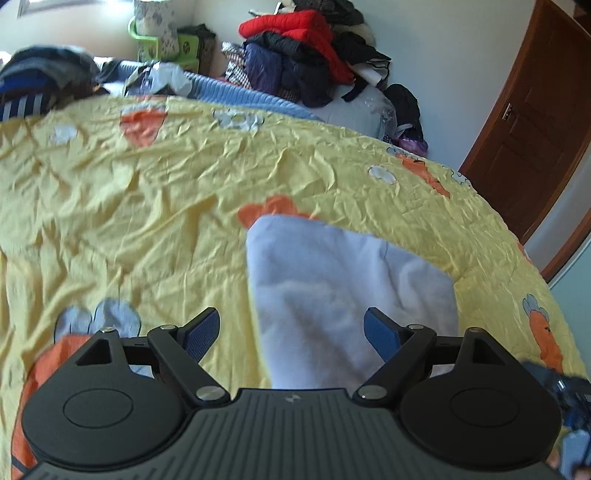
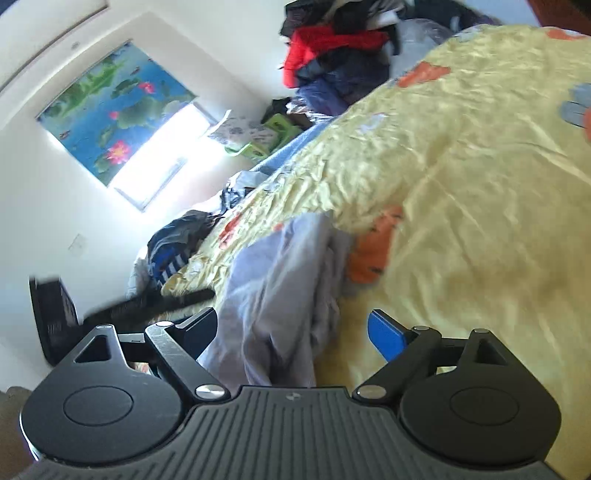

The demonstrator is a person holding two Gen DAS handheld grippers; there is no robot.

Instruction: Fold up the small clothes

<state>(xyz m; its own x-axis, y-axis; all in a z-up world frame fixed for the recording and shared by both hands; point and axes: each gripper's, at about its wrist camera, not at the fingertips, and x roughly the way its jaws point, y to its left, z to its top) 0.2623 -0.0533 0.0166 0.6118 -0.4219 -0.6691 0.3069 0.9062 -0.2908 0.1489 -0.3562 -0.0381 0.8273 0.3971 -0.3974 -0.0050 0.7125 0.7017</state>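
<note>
My left claw (image 1: pixel 291 330) tilts down, jaws wide, empty, over the white cloth (image 1: pixel 343 291) on the bed (image 1: pixel 147 192). My right claw (image 2: pixel 291 332) gapes too, cloth at 12 o'clock, blurred.

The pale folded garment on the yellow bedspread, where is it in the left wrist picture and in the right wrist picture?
Left wrist: the pale garment lies low and centre-right, flat on the yellow bedspread, ahead of the open left gripper.
Right wrist: it sits low and centre-left, bunched, ahead of the open right gripper.
Shared landmark: the red jacket on the clothes heap, top centre in both.
</note>
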